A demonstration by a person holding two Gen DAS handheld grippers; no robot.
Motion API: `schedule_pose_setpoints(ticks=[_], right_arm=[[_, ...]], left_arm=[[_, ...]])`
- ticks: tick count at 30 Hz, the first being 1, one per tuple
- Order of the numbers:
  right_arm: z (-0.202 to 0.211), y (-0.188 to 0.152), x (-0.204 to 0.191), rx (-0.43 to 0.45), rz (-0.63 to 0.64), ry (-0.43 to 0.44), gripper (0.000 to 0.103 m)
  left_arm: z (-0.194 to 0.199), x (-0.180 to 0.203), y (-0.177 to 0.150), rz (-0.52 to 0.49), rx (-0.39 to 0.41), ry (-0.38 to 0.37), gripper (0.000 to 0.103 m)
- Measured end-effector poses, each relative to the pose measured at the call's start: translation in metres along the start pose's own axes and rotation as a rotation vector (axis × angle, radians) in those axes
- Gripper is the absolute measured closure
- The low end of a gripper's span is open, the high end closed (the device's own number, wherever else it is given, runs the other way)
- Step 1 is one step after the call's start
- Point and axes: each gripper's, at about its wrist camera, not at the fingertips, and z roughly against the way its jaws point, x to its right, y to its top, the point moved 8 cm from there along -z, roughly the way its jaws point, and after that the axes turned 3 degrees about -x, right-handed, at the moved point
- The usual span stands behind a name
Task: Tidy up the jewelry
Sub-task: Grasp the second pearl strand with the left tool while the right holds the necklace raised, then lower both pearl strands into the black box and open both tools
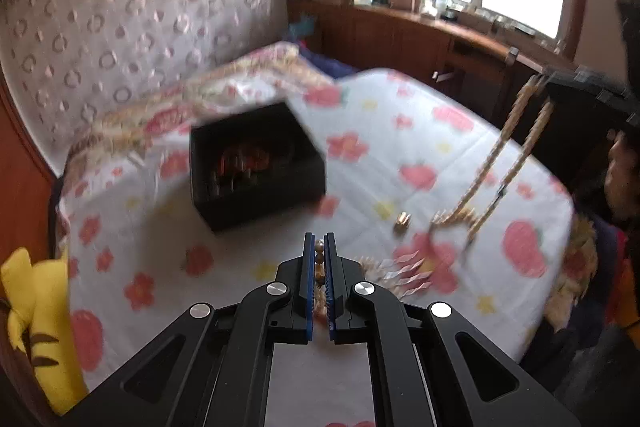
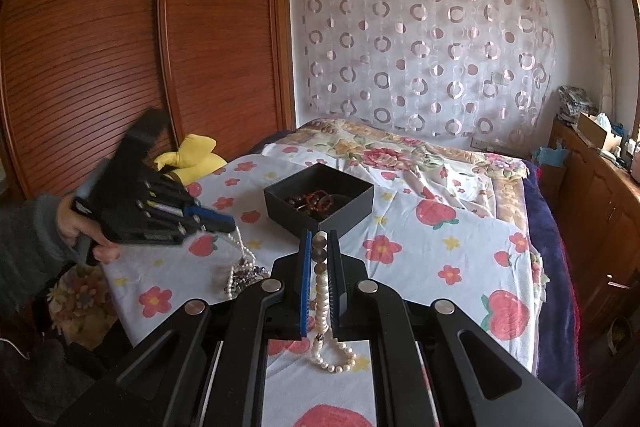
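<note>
Both jaws are clamped on bead strands. The left gripper (image 1: 319,247) pinches a strand (image 1: 319,263) running lengthwise between its pads; the right gripper (image 2: 320,239) holds a pearl necklace (image 2: 321,297) likewise. The box (image 1: 256,163) lies ahead on the bed (image 1: 400,155), slightly left of the left jaws, likely nearer them.

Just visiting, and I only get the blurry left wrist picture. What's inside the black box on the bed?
Observer: The right wrist view shows the open black cardboard box holding dark red bead bracelets.
Operator: And what is my claw pinching?
Observer: The left claw is shut on a white pearl strand trailing to a tangled jewellery heap on the flowered sheet.
Operator: The other one?
Observer: The right claw is shut on a pearl necklace with grey beads.
</note>
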Motion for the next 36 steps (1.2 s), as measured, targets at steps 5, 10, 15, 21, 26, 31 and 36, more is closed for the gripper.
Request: schedule_pose_setpoints(ticks=[5, 10, 15, 21, 26, 31, 36], right_arm=[[0.009, 0.007, -0.001, 0.019, 0.011, -0.004, 0.094], [0.018, 0.018, -0.001, 0.042, 0.022, -0.008, 0.094], [0.026, 0.028, -0.002, 0.064, 0.035, -0.012, 0.094], [0.028, 0.044, -0.002, 0.086, 0.049, -0.018, 0.094], [0.025, 0.071, -0.002, 0.113, 0.078, -0.021, 0.094], [0.016, 0.11, 0.002, 0.151, 0.1, -0.019, 0.094], [-0.007, 0.142, 0.013, 0.162, 0.105, -0.011, 0.094]], left_arm=[[0.039, 0.012, 0.034, -0.013, 0.1, 0.0, 0.1], [0.066, 0.02, 0.066, -0.021, 0.18, 0.008, 0.1], [0.093, 0.03, 0.092, -0.034, 0.243, -0.003, 0.1], [0.109, 0.031, 0.115, -0.037, 0.29, 0.028, 0.1], [0.103, 0.013, 0.129, -0.015, 0.296, 0.067, 0.1], [0.086, -0.014, 0.145, 0.013, 0.297, 0.092, 0.099], [0.065, -0.042, 0.16, 0.056, 0.291, 0.089, 0.099]])
